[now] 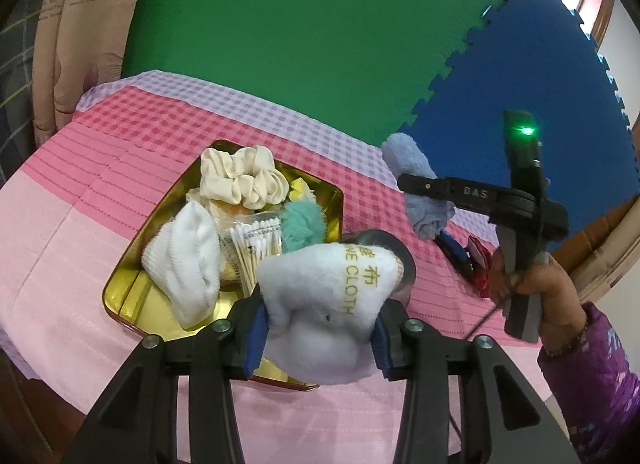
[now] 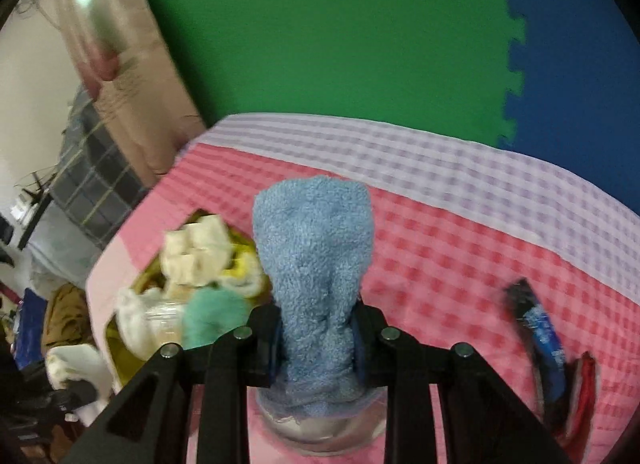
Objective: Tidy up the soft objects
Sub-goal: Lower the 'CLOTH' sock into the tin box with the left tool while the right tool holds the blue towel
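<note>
The pictures show one gold metal tin [image 1: 120, 284] on one pink checked tablecloth [image 1: 80, 223]. In the tin lie one cream fabric scrunchie [image 1: 240, 179], one white knitted sock [image 1: 184, 260], one teal fluffy puff [image 1: 302, 223] and one clear packet of cotton swabs [image 1: 256, 248]. There are two black two-finger grippers: the left gripper [image 1: 320, 328] carries one white plush cloth with gold lettering [image 1: 320, 296], the right gripper [image 2: 318, 348] one blue terry towel [image 2: 316, 248]. Two small wrappers, one blue [image 2: 540, 328] and one red [image 2: 580, 396], lie on the tablecloth.

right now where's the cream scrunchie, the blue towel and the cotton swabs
cream scrunchie [image 1: 244, 177]: left wrist view, on its ruffled folds
blue towel [image 2: 316, 248]: right wrist view, on its terry face above the pads
cotton swabs [image 1: 258, 242]: left wrist view, on the bundled tips
</note>
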`<state>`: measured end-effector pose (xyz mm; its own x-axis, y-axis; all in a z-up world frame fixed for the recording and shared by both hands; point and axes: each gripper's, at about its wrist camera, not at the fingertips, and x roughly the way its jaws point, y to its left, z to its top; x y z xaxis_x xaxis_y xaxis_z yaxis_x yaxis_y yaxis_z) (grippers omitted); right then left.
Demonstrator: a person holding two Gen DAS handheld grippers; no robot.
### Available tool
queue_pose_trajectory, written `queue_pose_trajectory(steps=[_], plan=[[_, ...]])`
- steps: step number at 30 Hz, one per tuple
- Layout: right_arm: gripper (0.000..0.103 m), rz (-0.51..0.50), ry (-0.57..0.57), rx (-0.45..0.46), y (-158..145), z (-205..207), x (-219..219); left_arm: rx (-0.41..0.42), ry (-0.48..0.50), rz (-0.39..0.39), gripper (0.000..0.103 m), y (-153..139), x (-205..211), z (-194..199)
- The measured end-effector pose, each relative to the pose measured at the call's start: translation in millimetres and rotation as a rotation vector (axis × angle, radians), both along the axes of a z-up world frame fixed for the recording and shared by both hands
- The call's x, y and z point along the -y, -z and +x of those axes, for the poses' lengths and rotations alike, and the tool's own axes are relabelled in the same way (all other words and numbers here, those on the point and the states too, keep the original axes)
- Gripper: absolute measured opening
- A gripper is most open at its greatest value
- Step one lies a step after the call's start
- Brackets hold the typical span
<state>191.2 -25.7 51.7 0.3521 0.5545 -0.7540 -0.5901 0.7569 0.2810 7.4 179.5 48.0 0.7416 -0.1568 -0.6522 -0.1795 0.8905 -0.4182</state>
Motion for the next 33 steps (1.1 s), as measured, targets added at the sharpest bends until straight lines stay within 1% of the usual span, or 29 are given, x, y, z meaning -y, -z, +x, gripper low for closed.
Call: queue_pose_trajectory(steps=[2, 4, 5, 8, 12, 17, 20, 25, 29, 33], plan=[[0.026, 0.03, -0.03, -0.002, -5.1, -15.2, -8.9, -0.002, -0.005, -0.003, 0.04, -0.3, -2.5, -1.0], [0.026, 0.053, -0.052, 0.0, -0.3, -28.5, -19.4, 0.0, -0.013, -0.002, 0.04, -0.6, -4.8, -2.0], [0.026, 0.067, -0.064, 0.0, -2.4, -37.7, -21.8, 0.001, -0.016, 0.0, 0.04, -0.6, -5.4, -2.1], [0.026, 0.103, -0.089, 0.007, -4.9, -66.5, -25.4, -0.001, -0.022, 0.021, 0.04, -0.2, -5.5, -2.8], [0.026, 0.129, -0.094, 0.015, -4.8, -103.5, -17.6, -0.01, -0.021, 0.019, 0.04, 3.9, -6.2, -2.5], [0.026, 0.142, -0.058, 0.077, -5.3, -143.0, 3.7, -0.022, -0.015, 0.025, 0.04, 9.9, -5.2, -0.9], [0.026, 0.159, -0.03, 0.082, -3.8, -157.8, 17.3, -0.032, -0.025, 0.031, 0.04, 14.1, -6.8, 0.2], [0.026, 0.169, -0.021, 0.062, 2.8, -168.5, 30.7, -0.037, -0.061, 0.122, 0.04, 16.4, -8.8, 0.2], [0.026, 0.167, -0.026, 0.057, 10.0, -178.4, 35.4, -0.045, -0.084, 0.134, 0.04, 21.3, -17.2, -0.3], [0.026, 0.167, -0.025, 0.032, 18.6, -178.7, 38.1, -0.062, -0.093, 0.136, 0.04, 31.6, -21.9, 2.3]])
